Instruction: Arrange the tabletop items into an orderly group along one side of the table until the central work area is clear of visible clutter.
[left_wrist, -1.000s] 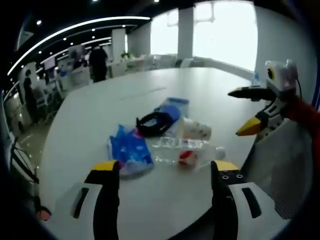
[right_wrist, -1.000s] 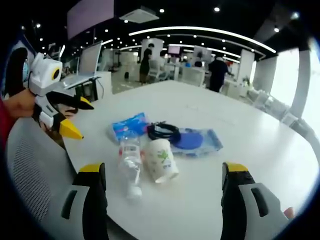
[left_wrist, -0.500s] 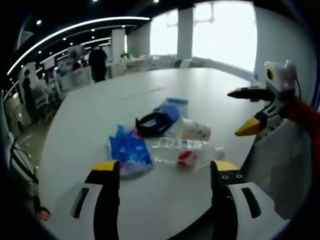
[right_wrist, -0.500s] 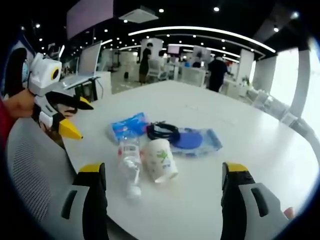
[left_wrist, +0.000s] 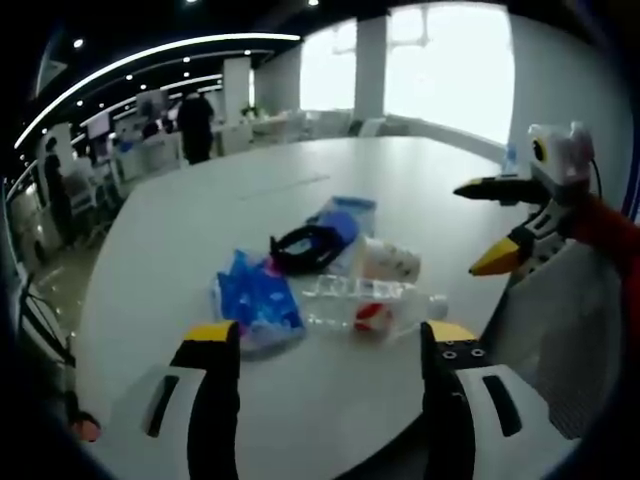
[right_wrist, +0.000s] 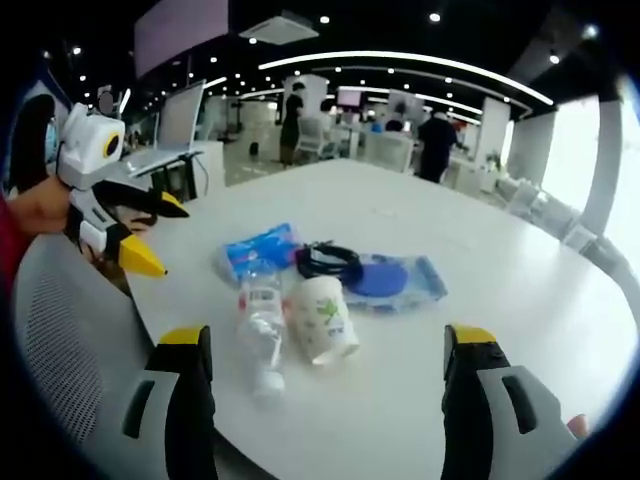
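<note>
An open-plan office: a large white meeting table (right_wrist: 520, 290) stands under curved ceiling light strips (right_wrist: 400, 62) and recessed spotlights. Behind it, people (right_wrist: 436, 145) stand among desks with monitors (right_wrist: 350, 98), beside white pillars (left_wrist: 236, 88) and tall bright windows (left_wrist: 450, 65). A mesh chair (right_wrist: 60, 340) sits at the table's edge.

White table (right_wrist: 520, 290), blue packet (right_wrist: 258, 249), black cable (right_wrist: 328, 262), yellow-tipped tool (right_wrist: 325, 345).
</note>
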